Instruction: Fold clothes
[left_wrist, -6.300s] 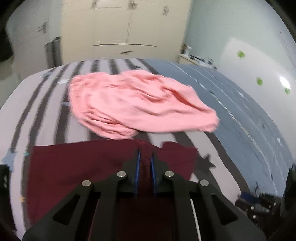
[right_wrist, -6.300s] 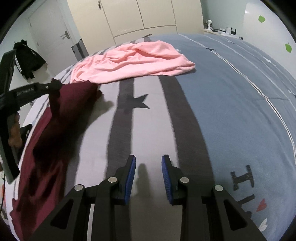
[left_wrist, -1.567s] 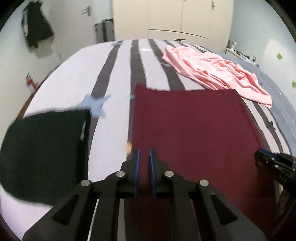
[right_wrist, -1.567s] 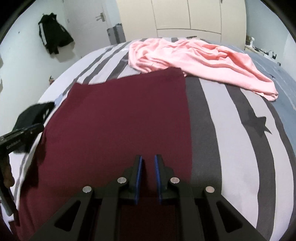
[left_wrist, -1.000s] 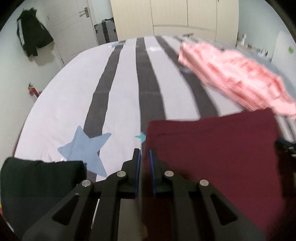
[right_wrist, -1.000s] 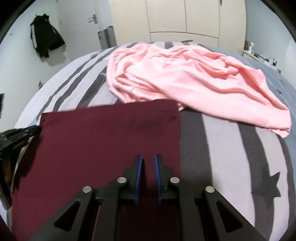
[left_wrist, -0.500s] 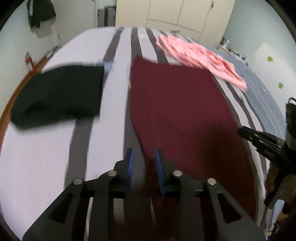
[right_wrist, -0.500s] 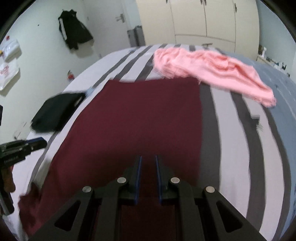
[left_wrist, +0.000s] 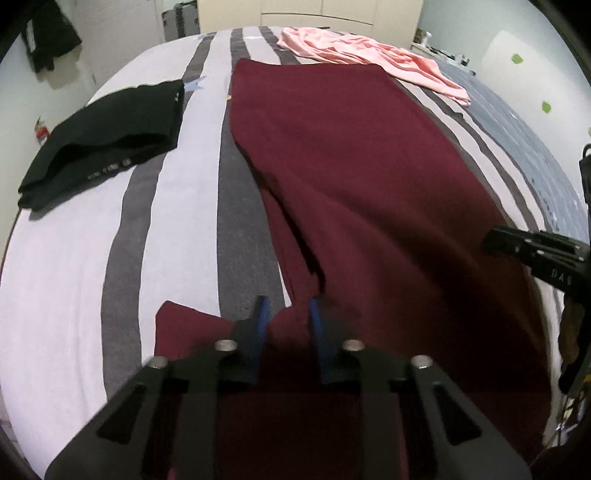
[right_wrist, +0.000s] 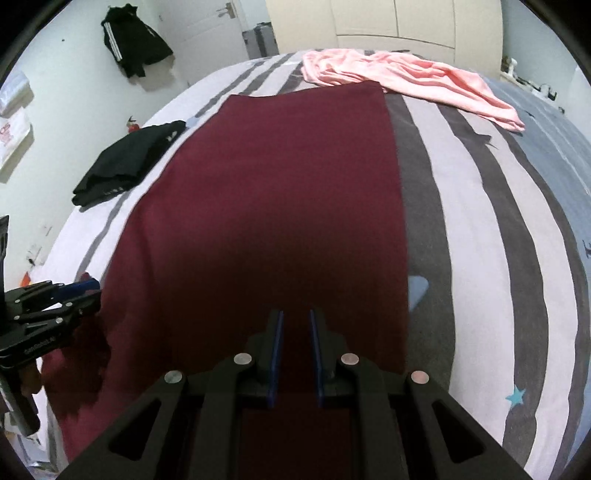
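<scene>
Jaws first: the left gripper (left_wrist: 286, 314) has its blue pads spread a little, with maroon cloth bunched in the gap but not clearly pinched, while the right gripper (right_wrist: 294, 334) shows a narrower gap over the near hem, and whether it truly grips the fabric I cannot tell. Between them the maroon garment (right_wrist: 280, 177) lies stretched long and mostly flat down the bed (left_wrist: 177, 206), far edge square, near left side puckered into a ridge with a sleeve-like flap poking out. It looks a soft, light knit, limp rather than stiff, so it should drape and sag wherever it is not held; the near corners or side seams seem the sensible places to take hold, both at once to keep the edge straight. Striped bedding gives a wide, soft, slightly grippy surface, likely to drag the cloth into wrinkles. Beyond sits a crumpled pink garment (right_wrist: 406, 79), its edge just touching the maroon one, and to the left a folded black garment (left_wrist: 107, 129) lies well apart. Wardrobe (right_wrist: 399, 18) and door (right_wrist: 218, 22) stand behind.
</scene>
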